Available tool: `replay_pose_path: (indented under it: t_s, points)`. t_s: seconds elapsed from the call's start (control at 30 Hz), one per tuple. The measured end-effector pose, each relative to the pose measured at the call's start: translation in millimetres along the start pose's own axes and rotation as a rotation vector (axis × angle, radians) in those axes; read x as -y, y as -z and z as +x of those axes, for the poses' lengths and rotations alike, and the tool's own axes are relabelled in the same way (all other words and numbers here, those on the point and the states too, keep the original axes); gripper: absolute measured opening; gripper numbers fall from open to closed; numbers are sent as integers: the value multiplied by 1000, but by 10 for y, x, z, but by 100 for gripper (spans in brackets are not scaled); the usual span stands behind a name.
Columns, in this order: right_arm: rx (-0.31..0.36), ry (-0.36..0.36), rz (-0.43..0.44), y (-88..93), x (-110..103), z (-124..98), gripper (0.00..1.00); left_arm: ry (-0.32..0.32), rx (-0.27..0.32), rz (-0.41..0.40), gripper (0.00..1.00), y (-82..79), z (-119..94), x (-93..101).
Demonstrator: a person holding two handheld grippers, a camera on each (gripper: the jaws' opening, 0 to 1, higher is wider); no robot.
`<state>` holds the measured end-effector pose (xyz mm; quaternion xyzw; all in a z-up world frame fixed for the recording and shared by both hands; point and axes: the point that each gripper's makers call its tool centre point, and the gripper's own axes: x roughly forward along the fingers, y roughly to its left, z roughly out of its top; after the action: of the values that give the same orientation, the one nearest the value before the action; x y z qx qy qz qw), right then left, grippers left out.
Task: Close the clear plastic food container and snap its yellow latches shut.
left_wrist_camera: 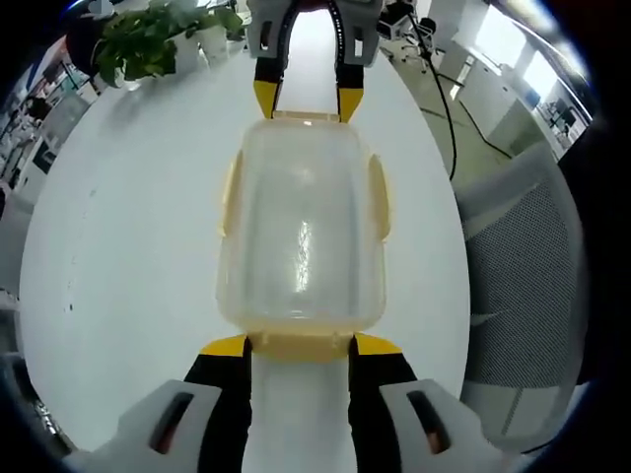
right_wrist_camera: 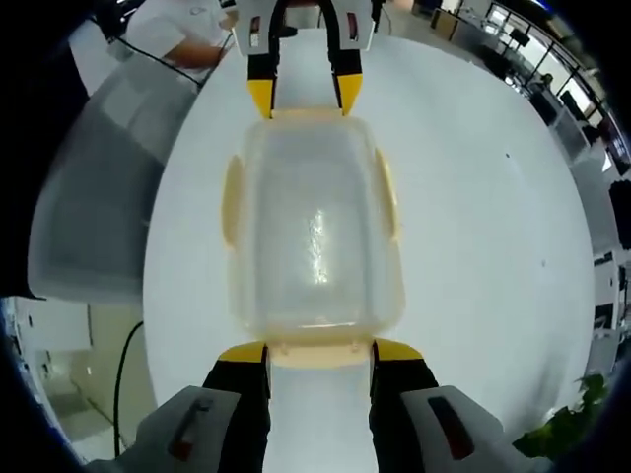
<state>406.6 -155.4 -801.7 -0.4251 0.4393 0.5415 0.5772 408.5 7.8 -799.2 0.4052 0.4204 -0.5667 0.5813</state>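
Observation:
The clear plastic container (left_wrist_camera: 301, 236) (right_wrist_camera: 314, 232) lies on the white table with its lid on. Yellow latches sit on its long sides (left_wrist_camera: 230, 197) (left_wrist_camera: 380, 195) and at both ends. My left gripper (left_wrist_camera: 301, 347) is open, its yellow-tipped jaws flanking the near end latch (left_wrist_camera: 301, 345). Opposite it, my right gripper (left_wrist_camera: 308, 99) stands at the far end. In the right gripper view, the right gripper (right_wrist_camera: 318, 353) is open, its jaws either side of its end latch (right_wrist_camera: 318, 355), and the left gripper (right_wrist_camera: 304, 94) shows across the box. Whether the latches are snapped I cannot tell.
The round white table (left_wrist_camera: 128, 227) (right_wrist_camera: 483, 197) carries the box. A potted plant (left_wrist_camera: 158, 39) stands at its far edge. A grey mesh office chair (left_wrist_camera: 523, 286) (right_wrist_camera: 99, 187) is beside the table, with a black cable (left_wrist_camera: 449, 108) on the floor. A person in white (right_wrist_camera: 182, 34) stands beyond.

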Motion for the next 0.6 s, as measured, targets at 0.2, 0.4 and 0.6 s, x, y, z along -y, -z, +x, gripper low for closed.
replay_pose_path:
  t_s: [0.2,0.4,0.6]
  points:
    - [7,2,-1,8,-2,23,37,-9,0,6,37,0,2,-11]
    - [15,-4,18,18,-19,36,37,-13,-5,21,37,-2,29,-10]
    - [31,-9,32,34,-43,45,37,-12,-2,43,37,-15,36,-16]
